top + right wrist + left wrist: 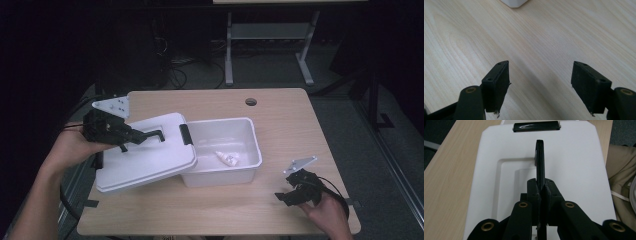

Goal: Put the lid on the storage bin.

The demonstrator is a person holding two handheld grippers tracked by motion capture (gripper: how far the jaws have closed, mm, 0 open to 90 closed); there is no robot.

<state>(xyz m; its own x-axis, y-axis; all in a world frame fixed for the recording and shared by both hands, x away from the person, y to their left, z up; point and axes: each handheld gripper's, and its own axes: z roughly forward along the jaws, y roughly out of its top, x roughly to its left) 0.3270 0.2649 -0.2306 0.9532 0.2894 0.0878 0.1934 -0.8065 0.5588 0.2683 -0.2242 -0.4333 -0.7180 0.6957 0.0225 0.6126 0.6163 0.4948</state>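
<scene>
At the near right corner of the surface (280,110) the right gripper (292,194) is held low in a hand, its jaws standing apart with nothing but bare pale wood seen between them in the right gripper view. The surface is a light wooden top with a round cable hole (251,102) near its far edge; beyond it a dark room is seen, with grey floor, loose cables and the legs of a second desk (270,45). A white bin (245,145) is set at the middle, with a small pale item (227,158) lying inside. The white lid (150,160) is laid tilted over the bin's left rim, reaching toward the left edge. Its black handle (540,162) is clamped by the closed jaws of the left gripper (137,136). Open wood is left along the near edge and the right side.
</scene>
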